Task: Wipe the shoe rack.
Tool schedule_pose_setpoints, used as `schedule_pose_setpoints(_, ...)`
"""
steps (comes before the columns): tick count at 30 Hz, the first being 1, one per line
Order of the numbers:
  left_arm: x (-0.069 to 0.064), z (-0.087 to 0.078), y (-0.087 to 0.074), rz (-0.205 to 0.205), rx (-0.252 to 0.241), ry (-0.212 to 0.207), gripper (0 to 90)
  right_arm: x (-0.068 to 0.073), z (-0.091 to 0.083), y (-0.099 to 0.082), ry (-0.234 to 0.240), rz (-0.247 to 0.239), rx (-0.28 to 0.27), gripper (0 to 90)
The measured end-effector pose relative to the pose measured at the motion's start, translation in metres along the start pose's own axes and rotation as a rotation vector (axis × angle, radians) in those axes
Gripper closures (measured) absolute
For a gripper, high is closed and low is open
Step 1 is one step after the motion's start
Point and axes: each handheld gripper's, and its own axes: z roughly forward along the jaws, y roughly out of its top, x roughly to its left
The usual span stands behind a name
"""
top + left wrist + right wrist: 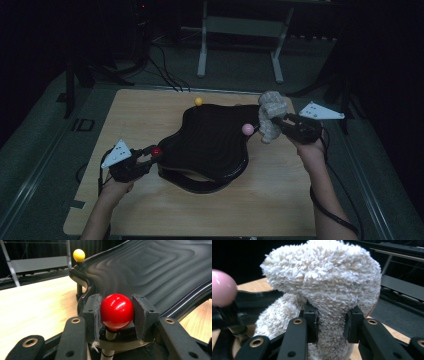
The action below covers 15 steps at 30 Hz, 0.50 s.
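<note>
The left gripper (145, 159) has its fingers (92, 315) pinched on the red ball (116, 311), which sits squarely between the two pads on top of a short post at the near-left corner of the black tray (210, 145); it looks as if this hand is steadying the tray. In the left gripper view the ribbed surface of the tray runs away beyond the fingertips, and a yellow ball (79, 255) stands on its own post at the tray's far rim, well past the red one. Across the tray, a pink ball (247, 129) sits at the right rim, just to the left of the right gripper's fingertips. The right gripper (279, 123) has its fingers (310, 317) pressed into a fuzzy cream sock (324, 287), squeezing a narrow fold of it between the pads, while the bulk of the sock bulges above and around the fingertips and one end hangs below them, clear of the tabletop (145, 117). The step in hand seems to be carrying the sock toward the tray. The next move probably calls for bringing it leftward over the pink ball and lowering it onto the ribbed surface before the fingers spread, with the left grip kept firm.
</note>
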Motion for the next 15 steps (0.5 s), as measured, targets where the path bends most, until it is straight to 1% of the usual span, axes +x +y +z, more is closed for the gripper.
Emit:
schedule_pose_setpoints(1,0.000,0.000,0.000,-0.001,0.000,-0.003,59.5,-0.001,0.000,-0.003,-0.010,-0.003,0.012,70.0)
schedule_pose_setpoints(4,0.000,0.000,0.001,0.003,0.007,-0.001,59.5,-0.003,0.000,-0.006,-0.029,0.008,0.041,70.1)
schedule_pose_setpoints(5,0.000,0.000,0.000,0.001,0.004,0.000,59.5,-0.002,-0.001,-0.005,-0.026,0.019,0.034,70.1)
schedule_pose_setpoints(8,0.000,0.000,0.001,0.001,0.005,-0.004,59.5,0.006,-0.007,0.000,0.021,0.010,-0.008,70.0)
schedule_pose_setpoints(10,0.000,0.000,0.000,-0.001,0.003,0.000,59.5,0.010,-0.005,0.000,0.002,-0.007,0.002,70.0)
schedule_pose_setpoints(12,-0.001,0.001,0.000,0.003,0.004,0.000,59.5,0.008,-0.004,-0.004,0.003,0.012,-0.003,70.0)
schedule_pose_setpoints(15,-0.002,0.001,0.000,0.003,0.003,0.003,59.6,0.005,-0.002,-0.011,-0.010,0.025,0.018,70.1)
